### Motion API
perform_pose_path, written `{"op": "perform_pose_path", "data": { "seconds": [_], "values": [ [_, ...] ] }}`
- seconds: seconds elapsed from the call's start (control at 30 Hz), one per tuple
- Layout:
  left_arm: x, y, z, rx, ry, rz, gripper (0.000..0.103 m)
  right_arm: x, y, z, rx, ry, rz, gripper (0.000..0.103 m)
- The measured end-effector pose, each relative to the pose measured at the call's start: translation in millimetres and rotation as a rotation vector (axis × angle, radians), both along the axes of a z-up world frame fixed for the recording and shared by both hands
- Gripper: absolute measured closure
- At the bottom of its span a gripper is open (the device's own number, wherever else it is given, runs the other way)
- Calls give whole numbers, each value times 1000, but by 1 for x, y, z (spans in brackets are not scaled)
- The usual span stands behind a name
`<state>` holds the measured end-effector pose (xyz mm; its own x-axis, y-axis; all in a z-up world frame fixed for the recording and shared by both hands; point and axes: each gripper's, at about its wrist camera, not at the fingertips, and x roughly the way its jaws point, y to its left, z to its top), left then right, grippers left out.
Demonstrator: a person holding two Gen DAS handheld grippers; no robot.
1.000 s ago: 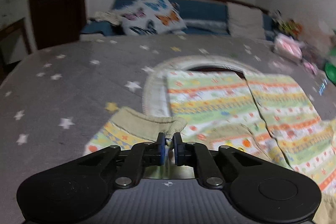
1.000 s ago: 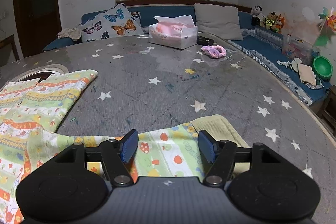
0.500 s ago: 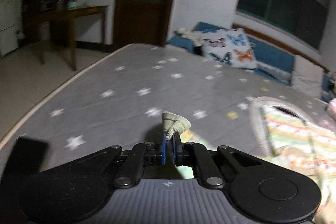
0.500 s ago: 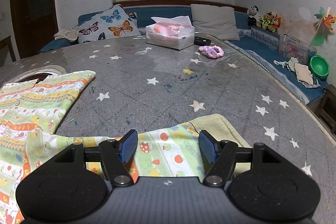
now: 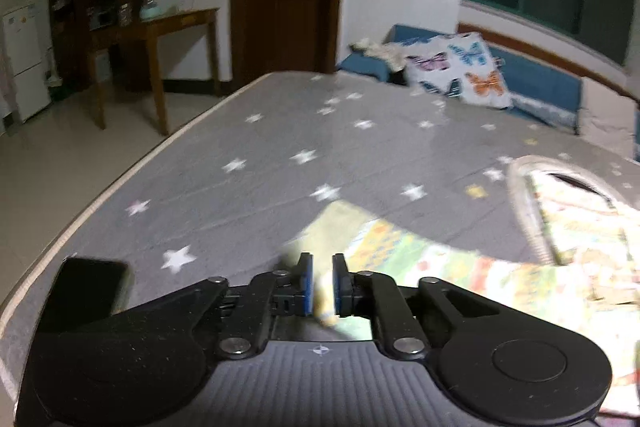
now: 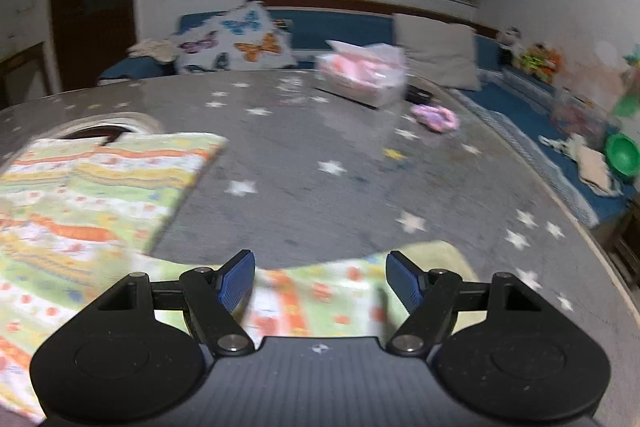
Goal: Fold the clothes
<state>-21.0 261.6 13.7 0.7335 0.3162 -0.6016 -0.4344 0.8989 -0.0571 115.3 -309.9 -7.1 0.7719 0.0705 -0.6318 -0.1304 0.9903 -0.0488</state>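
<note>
A child's top with green, orange and yellow stripes (image 6: 100, 187) lies spread on the grey star-print table (image 5: 280, 147). Its left sleeve (image 5: 420, 259) stretches flat toward the table's left side, its pale green cuff (image 5: 340, 219) just ahead of my left gripper (image 5: 320, 263). The left jaws are opening, with a narrow gap and a blurred edge of cloth still between them. My right gripper (image 6: 320, 263) hovers over the right sleeve (image 6: 328, 291). Its jaws are opening wide and grip nothing, and the right cuff (image 6: 436, 255) lies in front of the right finger.
A black phone (image 5: 84, 291) lies near the table's left edge. At the far side stand a pink tissue box (image 6: 364, 75) and a small pink bundle (image 6: 436, 117). A woven ring (image 5: 520, 179) sits under the top's collar. Blue benches with a butterfly pillow (image 6: 236, 43) surround the table.
My left gripper swung left, drawing the sleeve outward, then its jaws parted and the cuff dropped flat on the table. My right gripper's jaws widened a little over the right sleeve.
</note>
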Motion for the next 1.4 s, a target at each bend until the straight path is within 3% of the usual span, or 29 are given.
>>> {"op": "perform_pose_path", "data": {
  "seconds": [0.23,0.5,0.63,0.93,1.23,1.4],
  "values": [
    [35,-39,-11,-9,43,-187,80,8,49,4,38,47,178,29],
    [55,-41,-30,106,112,-171,74,26,82,3,15,55,268,30],
    [65,-39,-21,92,121,-173,75,42,84,2,23,65,259,34],
    [132,-96,-6,61,85,-379,56,83,85,-3,87,112,229,46],
    [220,-134,-19,81,134,-449,56,118,95,-6,94,116,227,56],
    [247,-135,-32,79,167,-453,59,132,97,-13,99,118,211,68]
  ]
}}
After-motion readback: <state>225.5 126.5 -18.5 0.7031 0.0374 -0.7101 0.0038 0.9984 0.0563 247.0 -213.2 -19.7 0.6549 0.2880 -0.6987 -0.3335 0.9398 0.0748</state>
